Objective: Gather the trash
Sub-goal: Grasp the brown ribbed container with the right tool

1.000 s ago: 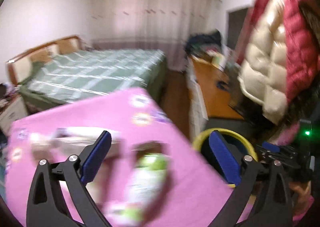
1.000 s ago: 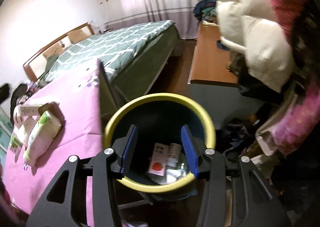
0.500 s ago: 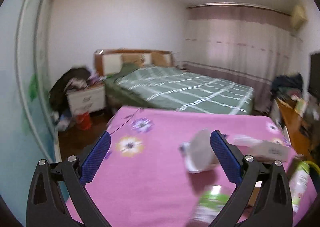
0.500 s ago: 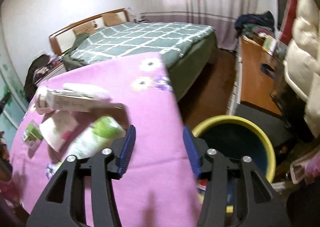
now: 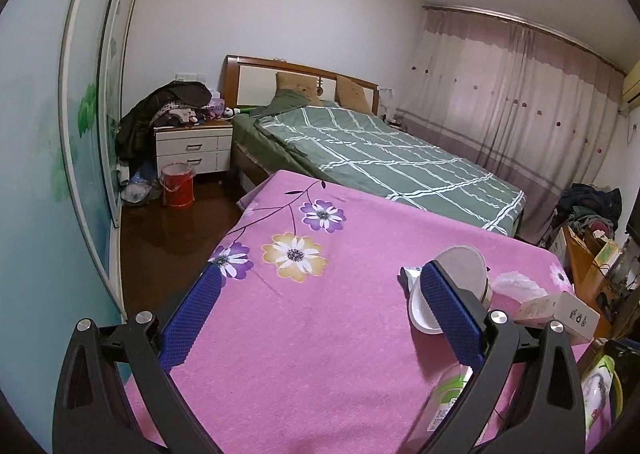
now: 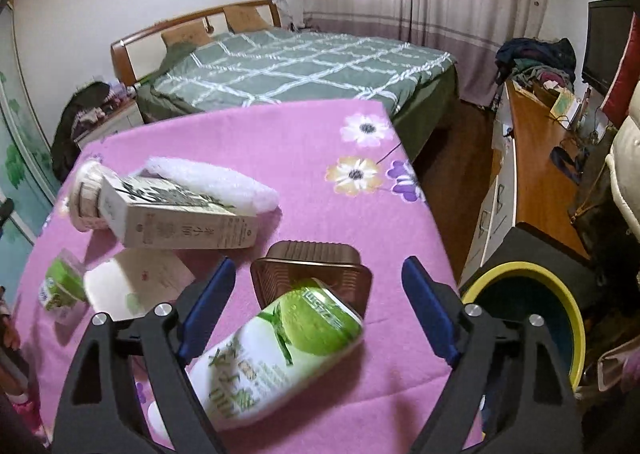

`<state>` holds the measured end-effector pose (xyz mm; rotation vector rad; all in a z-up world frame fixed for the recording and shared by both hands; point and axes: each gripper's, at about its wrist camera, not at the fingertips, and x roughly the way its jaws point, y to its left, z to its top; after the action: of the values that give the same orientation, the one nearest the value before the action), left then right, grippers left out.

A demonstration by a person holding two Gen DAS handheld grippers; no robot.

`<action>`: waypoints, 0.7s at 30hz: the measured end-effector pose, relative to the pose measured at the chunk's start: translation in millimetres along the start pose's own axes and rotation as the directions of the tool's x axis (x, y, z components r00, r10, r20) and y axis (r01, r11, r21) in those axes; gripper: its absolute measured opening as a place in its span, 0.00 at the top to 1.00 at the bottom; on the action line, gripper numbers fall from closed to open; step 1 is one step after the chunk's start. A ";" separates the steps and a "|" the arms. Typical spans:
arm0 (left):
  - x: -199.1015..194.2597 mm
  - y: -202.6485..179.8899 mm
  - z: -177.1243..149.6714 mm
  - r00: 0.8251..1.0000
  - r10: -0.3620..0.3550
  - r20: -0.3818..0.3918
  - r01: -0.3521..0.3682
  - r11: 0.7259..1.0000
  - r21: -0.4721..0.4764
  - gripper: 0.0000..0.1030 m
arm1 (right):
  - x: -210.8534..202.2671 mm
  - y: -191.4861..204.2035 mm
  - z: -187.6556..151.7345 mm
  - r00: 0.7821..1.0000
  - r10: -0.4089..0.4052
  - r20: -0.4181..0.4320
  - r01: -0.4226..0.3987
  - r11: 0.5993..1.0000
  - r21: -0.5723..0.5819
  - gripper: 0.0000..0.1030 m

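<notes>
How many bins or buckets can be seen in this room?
2. A yellow-rimmed bin stands past the right edge of the pink cloth; a red bucket stands on the floor before the white nightstand. Others may be hidden.

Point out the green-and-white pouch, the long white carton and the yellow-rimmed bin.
green-and-white pouch (image 6: 280,350): right wrist view, middle of its printed face.
long white carton (image 6: 180,214): right wrist view, middle of its printed side.
yellow-rimmed bin (image 6: 576,318): right wrist view, right part of the rim.

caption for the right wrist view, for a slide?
Right claw open above the green-and-white pouch on the pink floral cloth, yellow-rimmed bin alongside.
</notes>
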<state>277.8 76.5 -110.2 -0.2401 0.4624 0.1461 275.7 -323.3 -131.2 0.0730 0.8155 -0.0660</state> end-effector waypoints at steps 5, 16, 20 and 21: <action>-10.6 -5.6 -2.1 1.000 0.005 0.012 -0.005 1.000 0.007 0.05 | 13.0 0.8 0.7 0.999 -0.034 -0.032 0.034 0.999 -0.003 0.22; -7.1 -11.8 -2.2 1.000 0.000 0.002 0.000 0.999 0.036 0.05 | 29.1 -1.4 2.4 0.998 -0.041 -0.049 0.041 0.999 0.012 0.36; -11.4 -14.7 -2.6 1.000 0.002 0.002 -0.002 0.999 0.046 0.05 | 31.5 -3.4 9.9 0.999 -0.043 -0.018 0.043 0.999 0.020 0.36; -11.4 -15.3 -2.6 1.000 0.002 0.002 -0.002 0.999 0.049 0.05 | 31.8 -3.6 11.4 0.999 -0.046 -0.012 0.046 0.999 0.021 0.36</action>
<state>269.6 60.1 -104.3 -0.1915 0.4638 0.1372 305.4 -328.9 -146.7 0.0747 0.8285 -0.1178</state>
